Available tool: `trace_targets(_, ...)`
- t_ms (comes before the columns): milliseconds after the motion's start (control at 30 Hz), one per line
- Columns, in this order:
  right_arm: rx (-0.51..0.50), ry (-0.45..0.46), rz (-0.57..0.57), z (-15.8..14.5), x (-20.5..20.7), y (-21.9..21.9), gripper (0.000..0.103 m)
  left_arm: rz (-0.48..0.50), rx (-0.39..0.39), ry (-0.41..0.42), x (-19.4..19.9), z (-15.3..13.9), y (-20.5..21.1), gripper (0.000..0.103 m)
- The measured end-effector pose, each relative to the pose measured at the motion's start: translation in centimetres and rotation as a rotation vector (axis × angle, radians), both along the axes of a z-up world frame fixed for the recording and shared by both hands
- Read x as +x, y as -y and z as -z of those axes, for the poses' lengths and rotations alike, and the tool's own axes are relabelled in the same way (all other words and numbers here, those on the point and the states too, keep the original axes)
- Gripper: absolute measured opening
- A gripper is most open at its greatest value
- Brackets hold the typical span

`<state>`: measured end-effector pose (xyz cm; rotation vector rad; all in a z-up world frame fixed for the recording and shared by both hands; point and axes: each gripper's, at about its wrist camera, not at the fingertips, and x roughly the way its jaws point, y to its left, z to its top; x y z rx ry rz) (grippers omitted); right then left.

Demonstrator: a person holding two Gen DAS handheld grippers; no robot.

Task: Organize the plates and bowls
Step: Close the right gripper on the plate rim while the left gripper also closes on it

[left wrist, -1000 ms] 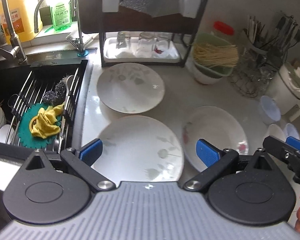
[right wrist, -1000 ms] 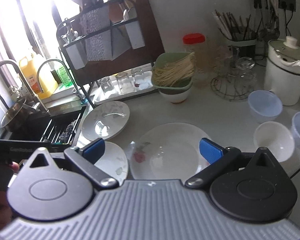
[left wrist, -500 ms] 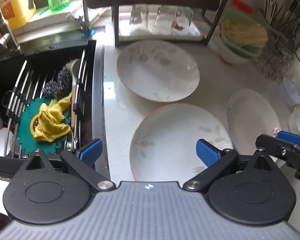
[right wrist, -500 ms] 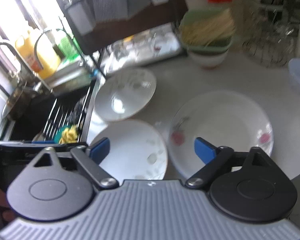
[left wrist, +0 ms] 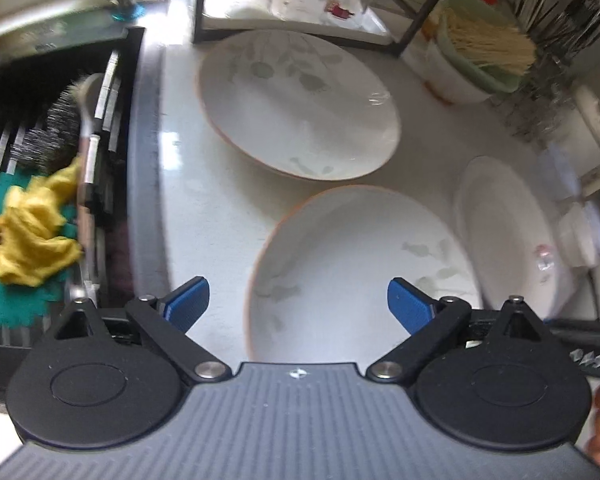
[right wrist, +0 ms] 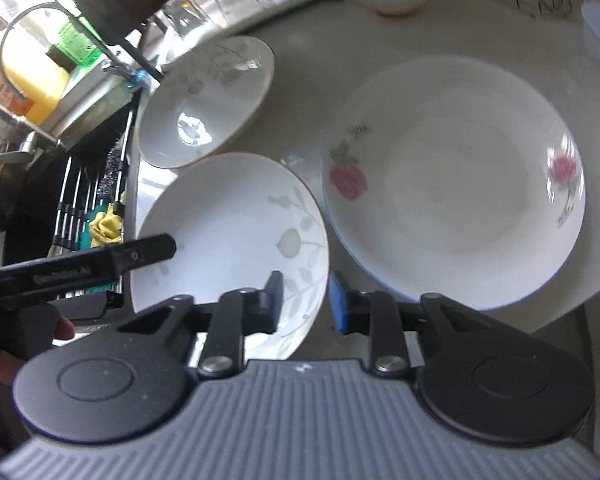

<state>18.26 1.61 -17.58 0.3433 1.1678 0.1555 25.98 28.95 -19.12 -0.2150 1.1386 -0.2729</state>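
White counter ran beside the sink, and 3 plates lay on it. Nearest the sink's front corner sat the near leaf plate, pale leaves printed on it; behind it, toward the rack of glasses, lay the far leaf plate, their rims close or just touching. On the side of the near leaf plate away from the sink lay the rose plate, rims close but apart.

Left gripper hung over the near leaf plate with its blue pads spread wide, one off the sink-side rim over bare counter, the other above the plate's middle; neither touched it. Right gripper had just been closing; its jaws stood narrowly apart, straddling that plate's rim on the side toward the rose plate, and I could not tell whether the pads pressed on it. Inside the sink lay a yellow cloth.
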Motion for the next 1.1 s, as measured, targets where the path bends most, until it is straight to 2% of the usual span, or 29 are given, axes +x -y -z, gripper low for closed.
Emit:
trace_targets(100,0.001,-0.017,0.004,0.6,-0.1,0.0,0.023,0.031,0.044,0.025,0.4,0.3,0.8,0.094)
trace_targets(167,-0.001,-0.020,0.015,1.0,0.1,-0.2,0.021,0.043,0.045,0.028,0.8,0.5,1.0,0.091)
trace_targets(333,0.028,-0.029,0.067,2.3,0.4,0.1,0.013,0.091,0.052,0.026,1.4,0.9,1.6,0.071)
trace_targets(367,0.031,-0.026,0.071,2.4,0.4,0.1,0.013,0.104,0.056,0.028,1.5,1.0,1.8,0.069)
trace_targets(500,0.047,-0.001,0.082,2.7,0.5,0.4,0.012,0.134,0.075,0.017,1.6,1.9,2.1,0.068)
trace_targets(733,0.082,0.019,0.107,2.8,0.6,0.9,0.012,0.115,-0.024,-0.034,2.1,2.0,0.9,0.068)
trace_targets(900,0.098,0.033,0.097,1.7,0.2,1.0,0.012,0.138,-0.027,-0.024,1.6,0.8,0.8,0.068)
trace_targets(1100,0.125,0.059,0.065,-0.1,-0.1,1.7,0.012,0.079,-0.083,-0.044,1.0,-1.2,0.4,0.068)
